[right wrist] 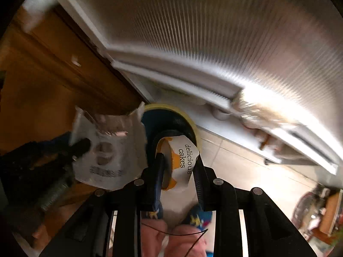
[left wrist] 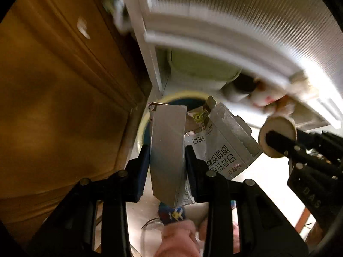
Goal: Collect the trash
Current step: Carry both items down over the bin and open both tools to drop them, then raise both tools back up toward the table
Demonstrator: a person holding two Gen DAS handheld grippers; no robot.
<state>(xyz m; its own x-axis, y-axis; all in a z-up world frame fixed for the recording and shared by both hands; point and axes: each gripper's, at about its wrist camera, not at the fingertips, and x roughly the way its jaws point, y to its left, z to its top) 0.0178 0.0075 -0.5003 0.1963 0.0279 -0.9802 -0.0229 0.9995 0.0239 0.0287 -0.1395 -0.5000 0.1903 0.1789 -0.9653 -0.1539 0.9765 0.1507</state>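
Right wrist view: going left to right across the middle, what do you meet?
Wooden cabinet → left claw holding the torn white carton → cake cup held in the right claw → tiled floor.

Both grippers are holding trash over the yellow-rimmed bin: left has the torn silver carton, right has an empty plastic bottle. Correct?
Not quite. The right gripper holds a paper cake cup printed "delicious cakes", not a bottle; the right wrist view shows it. The left gripper does grip the torn silver carton, near the yellow-rimmed bin.
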